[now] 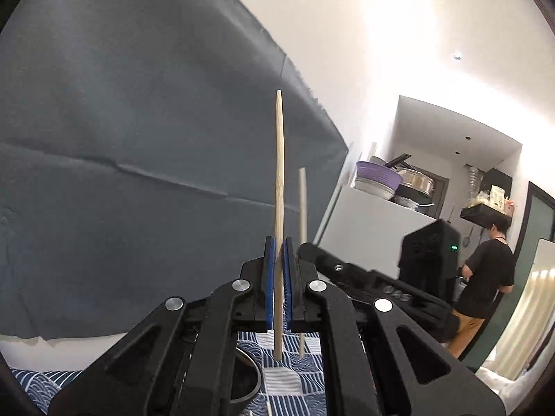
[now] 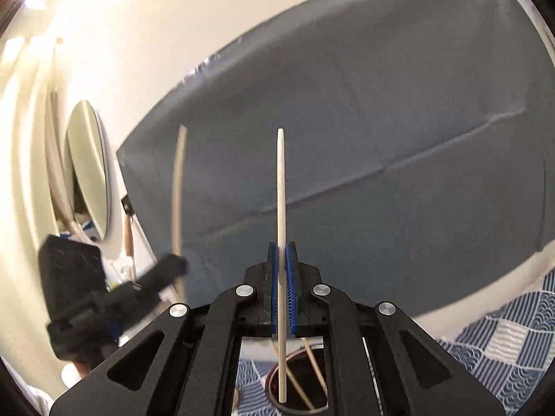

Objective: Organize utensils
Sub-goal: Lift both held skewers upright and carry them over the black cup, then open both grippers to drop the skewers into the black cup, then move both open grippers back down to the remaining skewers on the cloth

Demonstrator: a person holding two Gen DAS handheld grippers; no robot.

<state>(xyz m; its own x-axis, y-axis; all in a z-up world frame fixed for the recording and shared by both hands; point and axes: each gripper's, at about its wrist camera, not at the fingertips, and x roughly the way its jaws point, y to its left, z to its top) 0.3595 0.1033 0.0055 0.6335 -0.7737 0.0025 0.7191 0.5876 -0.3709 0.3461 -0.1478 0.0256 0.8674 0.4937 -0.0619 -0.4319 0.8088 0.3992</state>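
Left chopstick (image 1: 279, 187) stands upright, pinched low on its shaft in the left gripper (image 1: 279, 270), jaws shut on it. Right chopstick (image 2: 281, 228) likewise upright in the right gripper (image 2: 281, 270), clamped the same way. Each gripper points level at the grey backdrop (image 1: 138, 138).

Below the right gripper: round holder (image 2: 295, 381) with more sticks inside, on the blue patterned cloth (image 2: 503, 339).

Risks, as I see it: thin round shafts, small pad contact, so either stick could pivot or slide out on a quick tilt. Two long sticks near each other could clash on the way down, or miss the holder mouth.
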